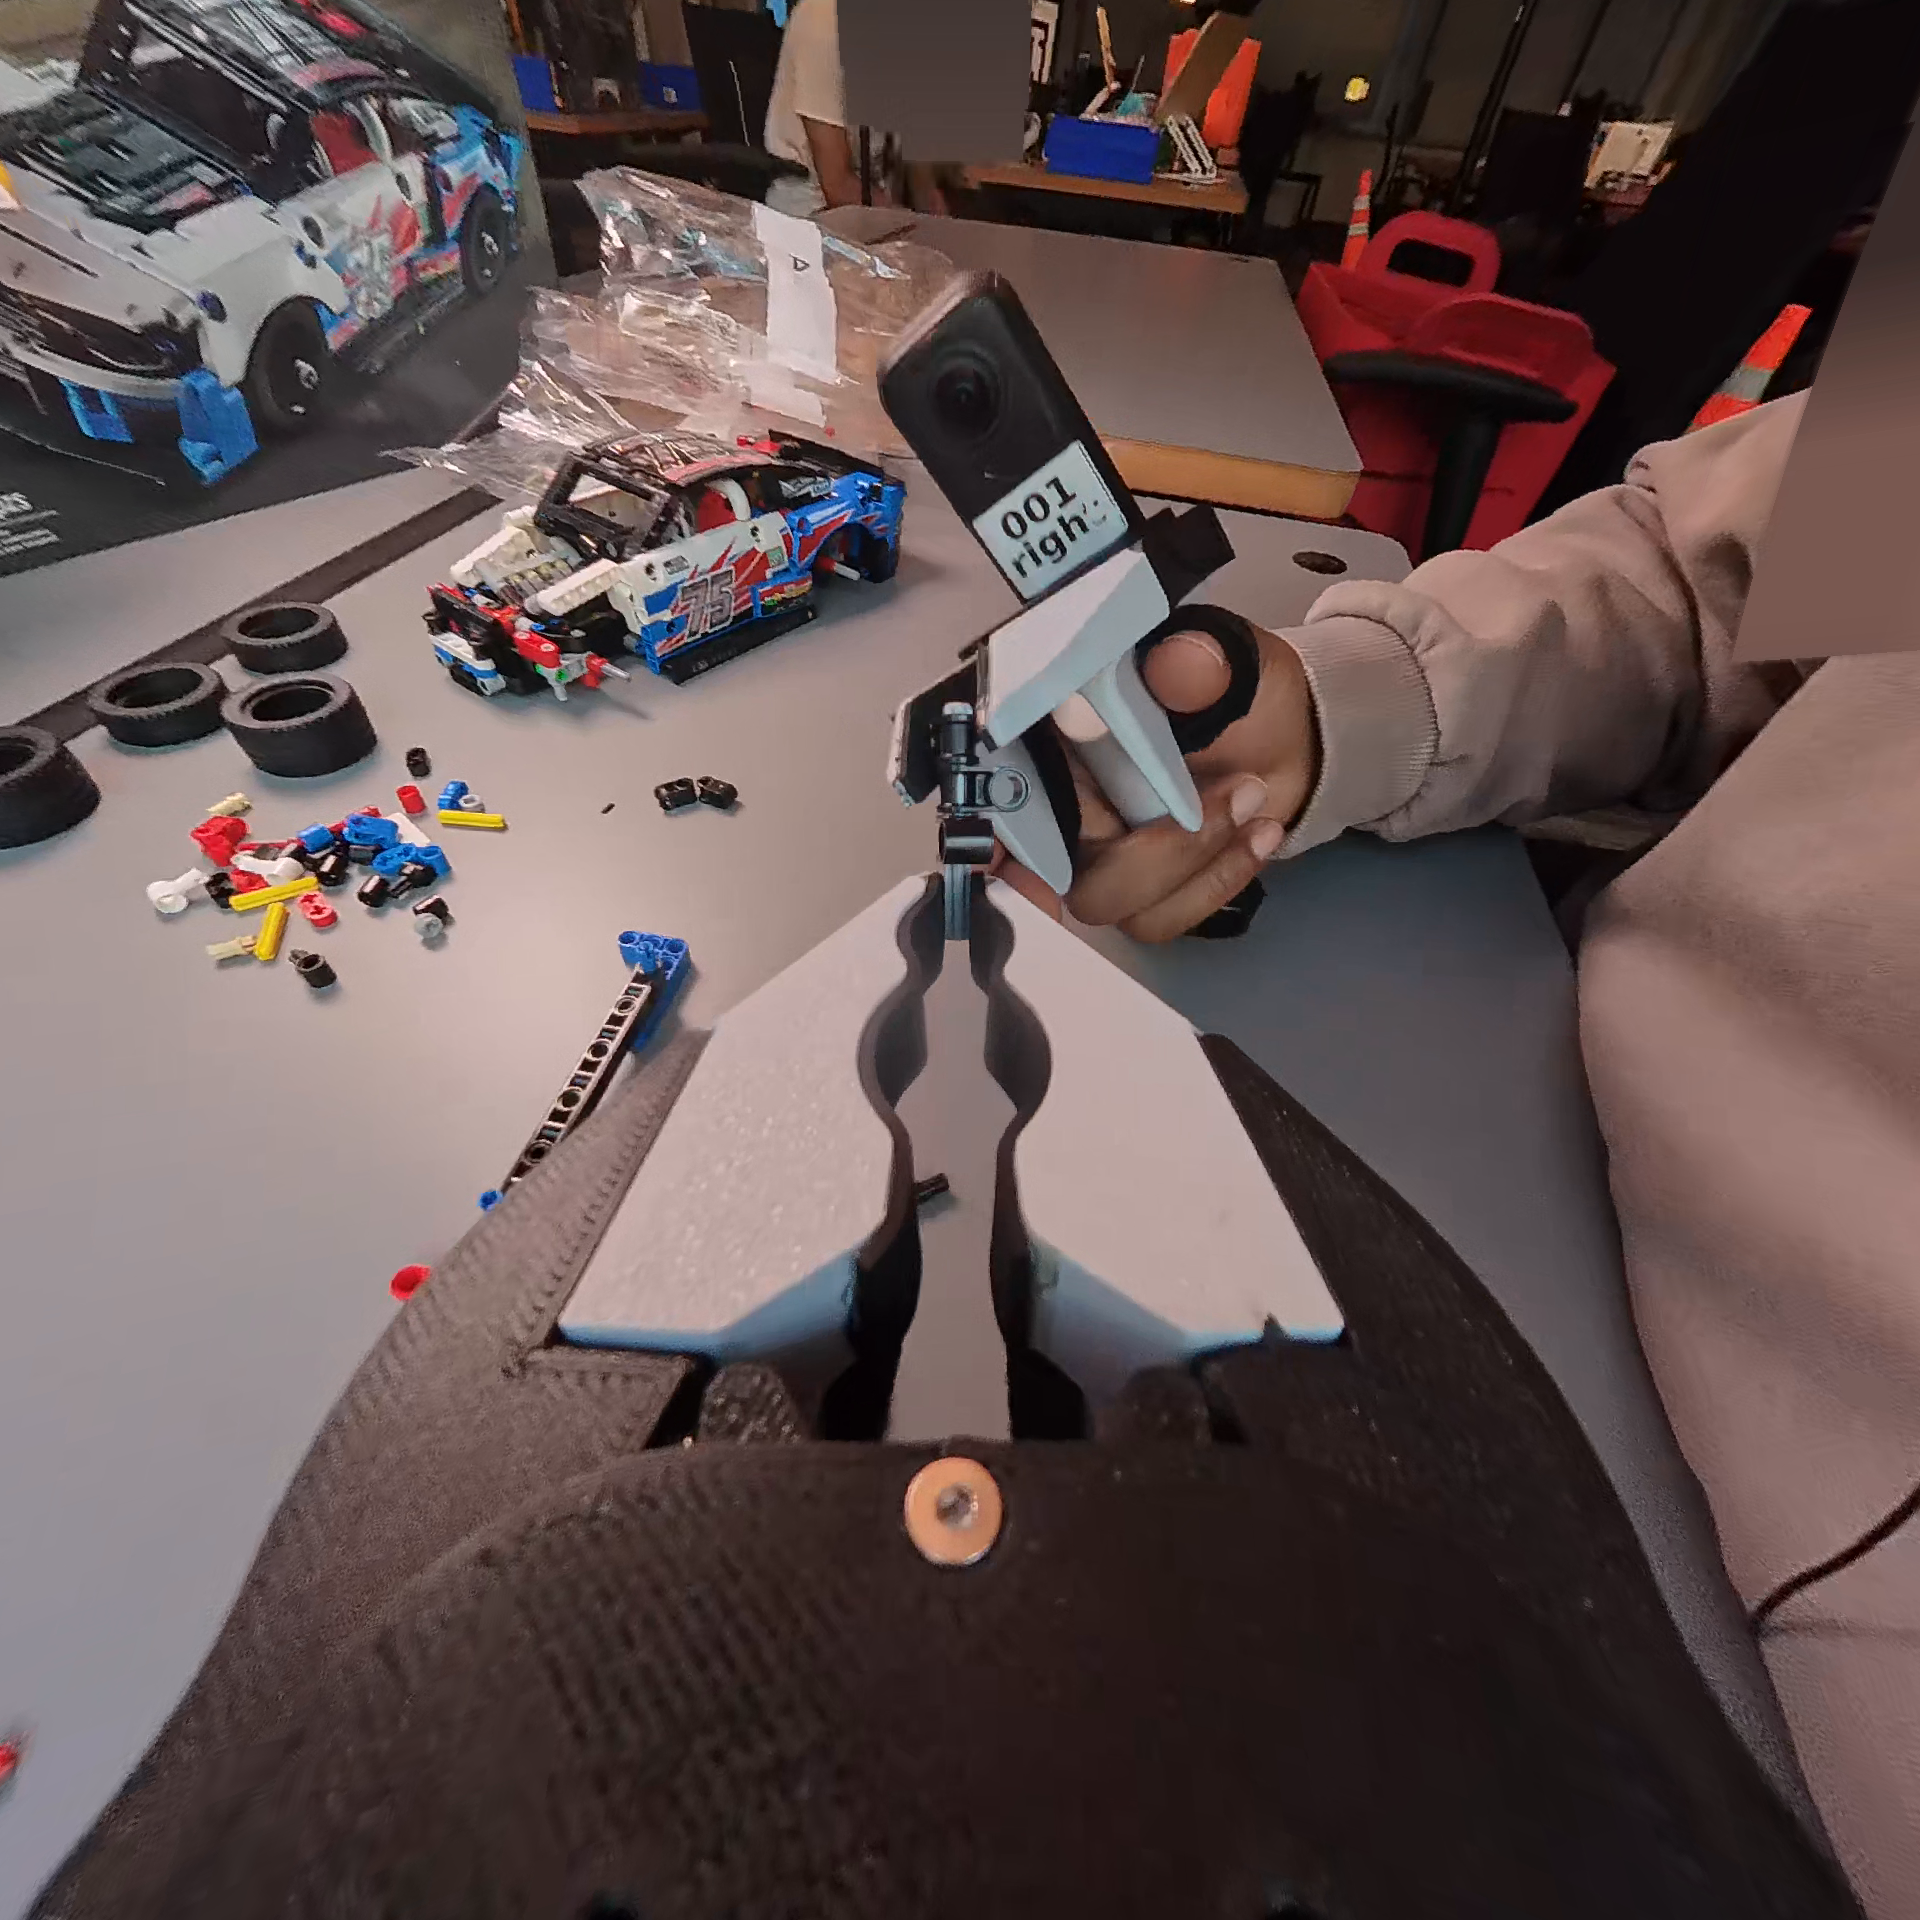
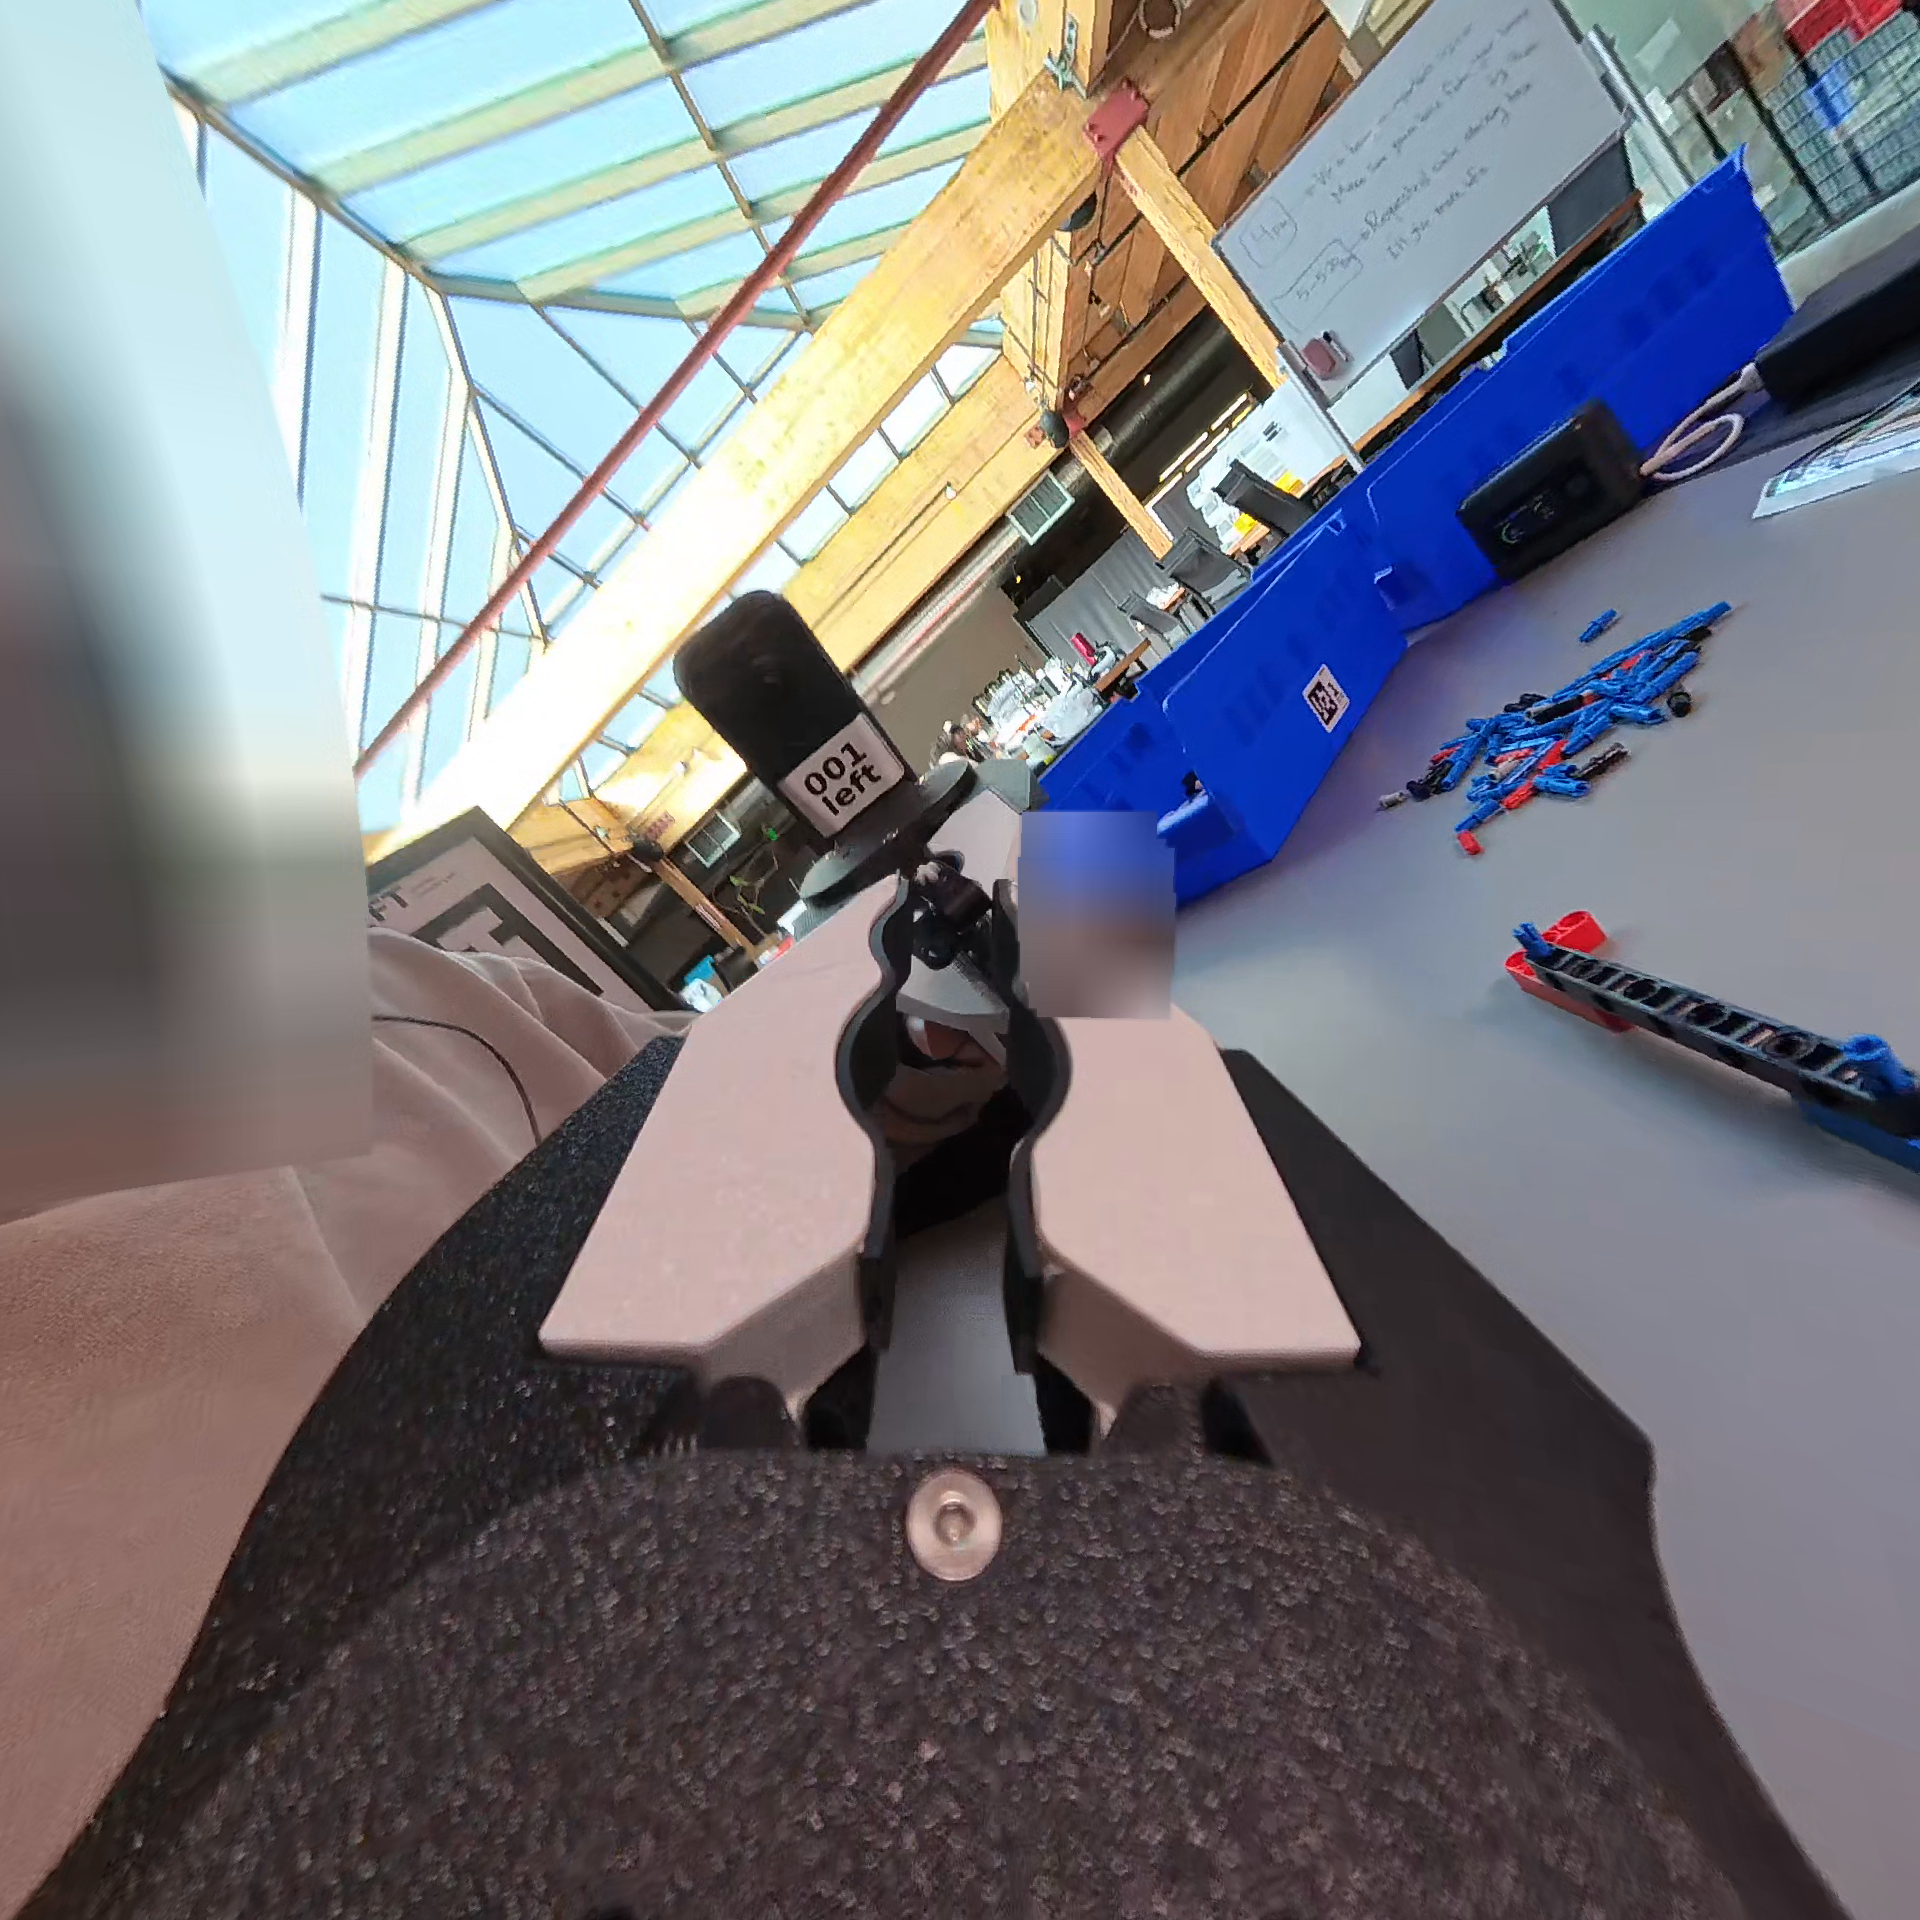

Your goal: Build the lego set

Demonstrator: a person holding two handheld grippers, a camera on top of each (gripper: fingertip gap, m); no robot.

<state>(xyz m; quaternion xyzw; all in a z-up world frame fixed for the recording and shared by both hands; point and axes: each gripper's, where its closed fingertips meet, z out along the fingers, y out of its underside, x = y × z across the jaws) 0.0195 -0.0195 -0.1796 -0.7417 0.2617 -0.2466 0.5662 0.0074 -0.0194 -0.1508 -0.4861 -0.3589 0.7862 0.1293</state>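
**Two tongs meet on a small black piece above the worktop**

Nearest the lens, the left tongs [image 1: 958, 902] are narrowed onto a small black lego assembly [image 1: 966, 795], pinching its lower stem at the very tips. The right tongs [image 1: 940, 764], held by a hand [image 1: 1195, 800] in a beige sleeve, close on the same assembly from above, so both tools grip one piece in the air over the grey worktop [image 1: 520, 1091]. In the right wrist view the right tongs [image 2: 940, 920] are nearly together on that dark piece [image 2: 940, 935], though a mosaic patch and the left tool's body hide much of it.

Beyond, a part-built race car [image 1: 675, 566] in white, blue and red stands on the worktop without wheels. Four black tyres [image 1: 208, 696] lie to its left, one cut off by the frame edge. A scatter of loose red, blue, yellow and black pieces [image 1: 312, 862] lies nearer, with two black connectors [image 1: 694, 794] apart from it. A long black beam with blue ends [image 1: 613, 1049] lies just beside the left tool, its lower end hidden behind it.

Crumpled clear bags [image 1: 707, 301] lie behind the car, their contents hard to make out. The set's box [image 1: 239, 229] stands at the far left. In the right wrist view a heap of blue pins [image 2: 1569, 717] lies before blue bins [image 2: 1351, 665], whose insides cannot be seen.
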